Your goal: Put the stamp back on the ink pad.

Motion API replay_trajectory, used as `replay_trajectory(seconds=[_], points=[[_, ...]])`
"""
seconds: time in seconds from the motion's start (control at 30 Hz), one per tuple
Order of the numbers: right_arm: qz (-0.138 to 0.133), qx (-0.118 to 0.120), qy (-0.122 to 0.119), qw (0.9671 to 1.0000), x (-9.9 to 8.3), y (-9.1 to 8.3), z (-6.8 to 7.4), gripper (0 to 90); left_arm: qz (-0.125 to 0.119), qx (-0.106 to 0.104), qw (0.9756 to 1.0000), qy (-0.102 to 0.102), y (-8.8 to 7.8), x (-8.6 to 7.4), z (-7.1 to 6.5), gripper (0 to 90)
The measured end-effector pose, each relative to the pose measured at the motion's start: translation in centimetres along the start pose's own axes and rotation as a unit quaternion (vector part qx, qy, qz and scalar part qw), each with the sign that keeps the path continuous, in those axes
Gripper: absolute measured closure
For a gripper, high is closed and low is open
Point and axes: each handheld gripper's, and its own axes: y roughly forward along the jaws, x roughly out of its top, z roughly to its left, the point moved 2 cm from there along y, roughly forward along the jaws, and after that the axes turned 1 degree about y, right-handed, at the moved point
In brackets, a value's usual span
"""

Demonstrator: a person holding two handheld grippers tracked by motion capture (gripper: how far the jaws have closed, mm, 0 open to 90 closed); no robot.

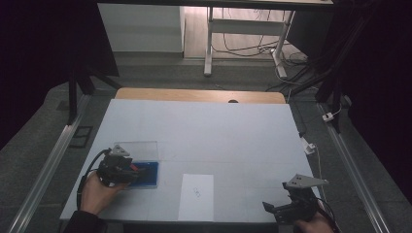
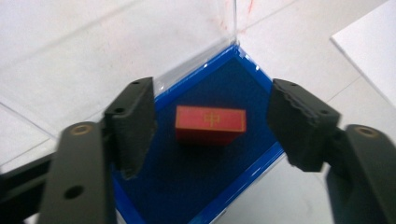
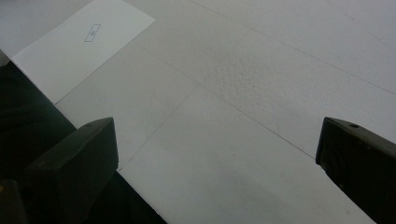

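We judge the placing to be done: the red block [image 2: 210,123] lies flat on the blue tray [image 2: 196,186], near its middle, and our left gripper [image 2: 212,126] hangs over it with its jaws apart, one on each side of the block and neither touching it. In the high view this gripper [image 1: 127,171] sits over the tray [image 1: 151,175] at the table's near left, with a clear lid or wall [image 1: 137,148] standing at the tray's far edge. What is left, as far as we can tell, is to draw the left hand [image 1: 96,193] away; whether the clear cover is meant to go over the block we cannot say. Our right gripper [image 1: 286,209] rests at the near right corner, jaws wide apart over bare table [image 3: 261,84], holding nothing. A white card [image 1: 196,196] with a small mark lies between the two hands. The table [image 1: 204,126] is pale with a wooden far edge; beyond it the room is dim, with a desk frame [image 1: 209,43] and cables [image 1: 252,47] on the floor.
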Motion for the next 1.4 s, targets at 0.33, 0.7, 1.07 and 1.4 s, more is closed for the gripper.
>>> replay_trajectory(seconds=[0.33,0.7,1.07,1.4], points=[[0.000,0.000,0.000,1.0000,0.0,0.0,0.0,0.0,-0.040,-0.025,0.9988,-0.008,-1.3,0.8,-1.1,11.4],[-0.001,0.000,0.000,1.0000,0.0,0.1,0.0,0.0,-0.083,-0.053,0.9950,-0.019,-3.7,0.4,-1.8,3.6],[-0.005,-0.006,0.008,0.9999,0.0,-0.1,-0.1,0.0,-0.096,-0.055,0.9936,-0.025,-5.8,-2.0,-2.2,0.1],[-0.009,-0.008,0.014,0.9998,0.0,-0.1,-0.2,0.0,-0.107,-0.050,0.9927,-0.026,-7.3,-4.0,-2.7,0.0]])
